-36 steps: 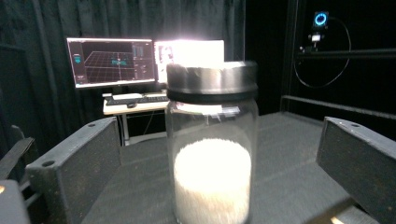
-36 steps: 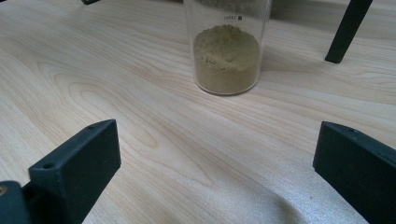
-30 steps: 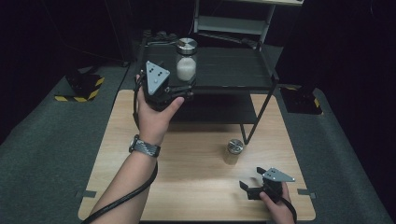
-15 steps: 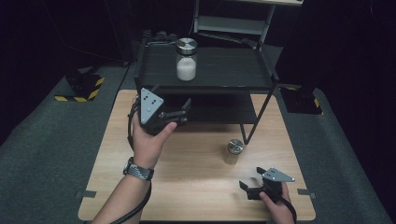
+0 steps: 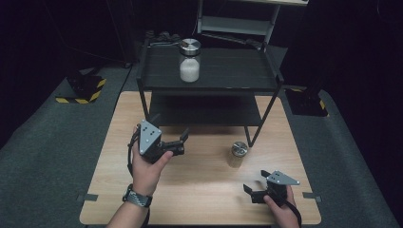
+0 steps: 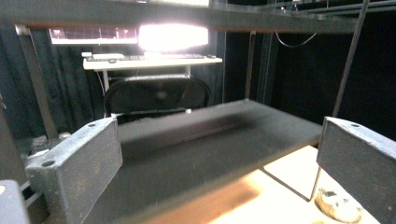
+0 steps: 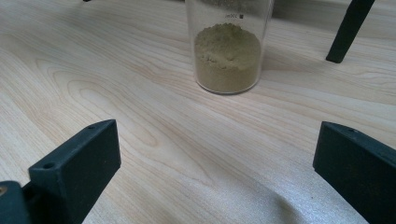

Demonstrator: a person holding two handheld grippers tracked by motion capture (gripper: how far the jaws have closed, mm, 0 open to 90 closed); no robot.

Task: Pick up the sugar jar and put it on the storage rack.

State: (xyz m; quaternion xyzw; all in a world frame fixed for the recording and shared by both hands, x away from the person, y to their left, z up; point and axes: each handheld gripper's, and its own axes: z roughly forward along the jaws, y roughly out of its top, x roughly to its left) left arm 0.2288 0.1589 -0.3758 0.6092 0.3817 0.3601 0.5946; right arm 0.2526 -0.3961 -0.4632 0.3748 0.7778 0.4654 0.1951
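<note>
My left gripper (image 5: pixel 183 140) and right gripper (image 5: pixel 249 191) hover with fingers spread wide, empty; brown-powder jar (image 5: pixel 237 154) stands on tabletop (image 5: pixel 204 190).

A light wooden tabletop (image 5: pixel 204 190) stands on grey carpet (image 5: pixel 57 156) in a dark, black-walled room, and a black metal two-tier rack (image 5: pixel 209 76) rises from its far half on thin legs. Yellow-and-black striped blocks (image 5: pixel 83 90) sit on the floor at the far left, with a pale grey metal frame (image 5: pixel 237 21) behind the rack. In the left gripper view, beyond the rack's lower shelf (image 6: pixel 210 135), a bright glare (image 6: pixel 173 36) shines above a white desk with a keyboard (image 6: pixel 149 59), and a dark chair back (image 6: pixel 156 95) stands before it.
</note>
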